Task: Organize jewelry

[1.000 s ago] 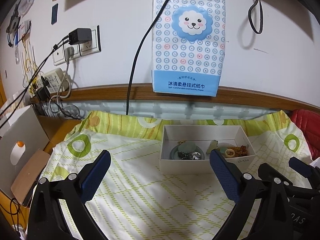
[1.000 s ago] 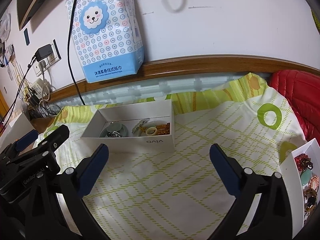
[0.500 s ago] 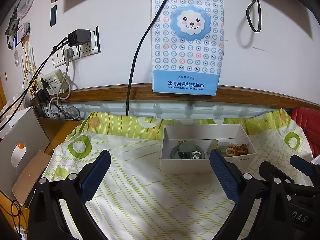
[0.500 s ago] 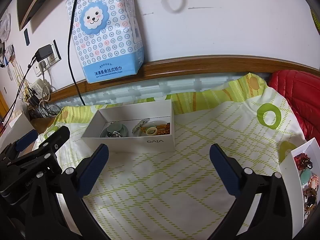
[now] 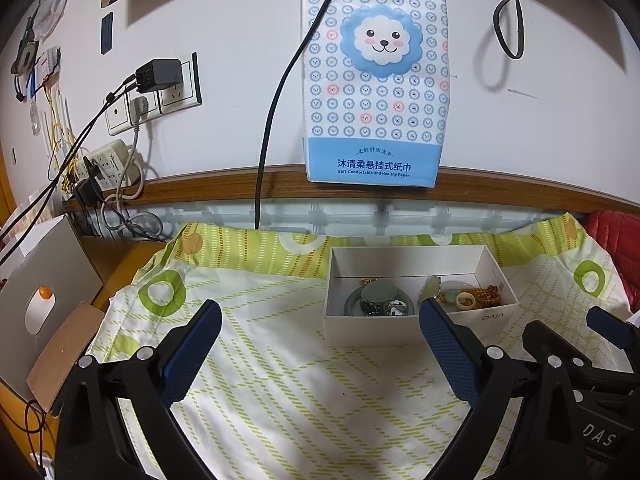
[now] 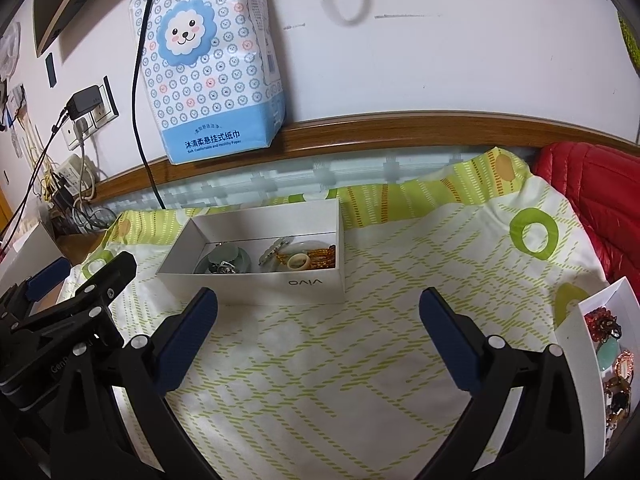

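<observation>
A white open box [image 5: 416, 330] sits on the green-patterned cloth and holds several jewelry pieces: a green jade disc [image 5: 378, 294], a pale ring [image 5: 466, 301] and amber beads [image 5: 486, 294]. It also shows in the right wrist view [image 6: 280, 286]. A second white box [image 6: 580, 344] with red beads and other jewelry lies at the right edge. My left gripper [image 5: 320, 344] is open and empty, in front of the first box. My right gripper [image 6: 318, 332] is open and empty above the cloth.
A blue-and-white tissue pack [image 5: 374, 76] hangs on the wall above a wooden ledge [image 5: 200, 188]. Sockets, a power strip and cables [image 5: 108, 160] crowd the left. A red quilted item [image 6: 592, 200] lies at the right. A cardboard box [image 5: 60, 360] stands left of the cloth.
The left wrist view has shifted slightly, with the white box now a little lower and further left. The right gripper has barely moved. Both stay open.
</observation>
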Demonstrator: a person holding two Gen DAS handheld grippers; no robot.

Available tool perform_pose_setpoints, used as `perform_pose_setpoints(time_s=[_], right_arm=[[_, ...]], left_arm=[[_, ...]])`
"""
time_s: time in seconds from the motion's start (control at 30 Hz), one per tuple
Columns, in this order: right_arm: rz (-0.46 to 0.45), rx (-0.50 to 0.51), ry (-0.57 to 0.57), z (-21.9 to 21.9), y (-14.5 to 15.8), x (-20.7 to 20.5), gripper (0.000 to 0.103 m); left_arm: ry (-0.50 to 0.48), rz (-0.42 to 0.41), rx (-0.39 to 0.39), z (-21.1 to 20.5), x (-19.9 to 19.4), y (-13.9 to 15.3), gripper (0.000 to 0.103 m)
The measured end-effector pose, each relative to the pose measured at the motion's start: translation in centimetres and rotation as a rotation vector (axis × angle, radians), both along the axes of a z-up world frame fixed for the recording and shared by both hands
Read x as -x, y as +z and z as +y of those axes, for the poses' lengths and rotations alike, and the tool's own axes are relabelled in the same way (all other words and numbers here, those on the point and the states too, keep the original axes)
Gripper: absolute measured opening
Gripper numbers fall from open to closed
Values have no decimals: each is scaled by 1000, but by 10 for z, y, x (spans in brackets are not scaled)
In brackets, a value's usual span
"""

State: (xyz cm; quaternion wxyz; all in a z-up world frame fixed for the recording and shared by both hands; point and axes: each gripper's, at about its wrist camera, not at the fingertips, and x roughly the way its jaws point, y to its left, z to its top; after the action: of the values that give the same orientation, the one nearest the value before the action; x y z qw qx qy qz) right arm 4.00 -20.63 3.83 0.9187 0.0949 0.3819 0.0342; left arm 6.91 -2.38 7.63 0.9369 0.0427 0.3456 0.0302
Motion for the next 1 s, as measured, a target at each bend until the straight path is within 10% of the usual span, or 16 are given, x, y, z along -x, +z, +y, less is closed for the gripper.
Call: perform_pose_setpoints(time_s=[1.0], right_arm=[[-6,23,-4,1,1,0,98]], left_arm=[[7,2,-13,0,0,-1,99]])
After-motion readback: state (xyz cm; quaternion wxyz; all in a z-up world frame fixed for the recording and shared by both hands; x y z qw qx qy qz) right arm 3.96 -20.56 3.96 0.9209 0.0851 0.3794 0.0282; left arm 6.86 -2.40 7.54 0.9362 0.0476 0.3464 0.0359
